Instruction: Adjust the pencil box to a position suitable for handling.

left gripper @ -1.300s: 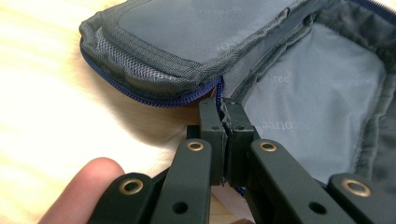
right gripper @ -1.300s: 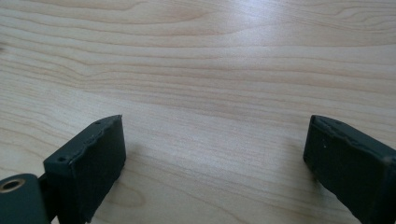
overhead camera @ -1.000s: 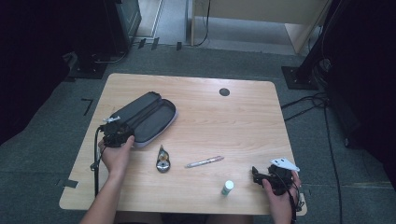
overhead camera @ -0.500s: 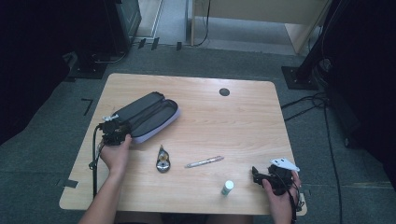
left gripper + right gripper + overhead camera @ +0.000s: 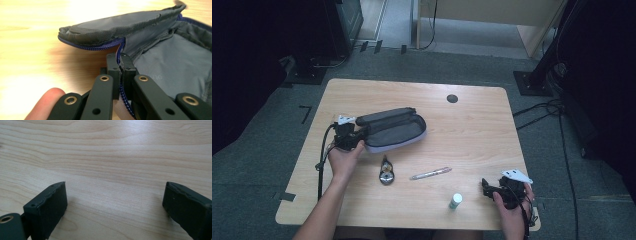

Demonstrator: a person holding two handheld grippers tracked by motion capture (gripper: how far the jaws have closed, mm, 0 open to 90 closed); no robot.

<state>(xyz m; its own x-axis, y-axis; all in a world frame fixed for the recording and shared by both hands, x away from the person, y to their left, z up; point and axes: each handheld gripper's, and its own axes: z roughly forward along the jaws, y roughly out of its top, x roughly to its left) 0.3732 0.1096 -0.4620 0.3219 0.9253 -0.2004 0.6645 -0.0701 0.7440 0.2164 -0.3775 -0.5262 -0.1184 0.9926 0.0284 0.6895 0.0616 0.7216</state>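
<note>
A grey zip pencil case (image 5: pixel 394 131) with a blue zipper lies open on the wooden table (image 5: pixel 472 130), left of centre. My left gripper (image 5: pixel 354 138) is at the case's near-left end, shut on its zipper edge (image 5: pixel 121 60); the lid (image 5: pixel 120 27) is raised and the grey lining (image 5: pixel 172 65) shows. A pen (image 5: pixel 430 173), a small round black-and-gold object (image 5: pixel 386 175) and a small white bottle with a green base (image 5: pixel 455 201) lie in front. My right gripper (image 5: pixel 488 188) rests near the table's front right corner, open over bare wood (image 5: pixel 115 195).
A dark round cable port (image 5: pixel 452 98) sits in the table top near the far edge. Cables trail from both grippers off the table's sides. Dark stands and furniture surround the table on the grey carpet.
The pencil case has swung with my left gripper: its far end now points more to the right and its lid stands further open. The right gripper has stayed put.
</note>
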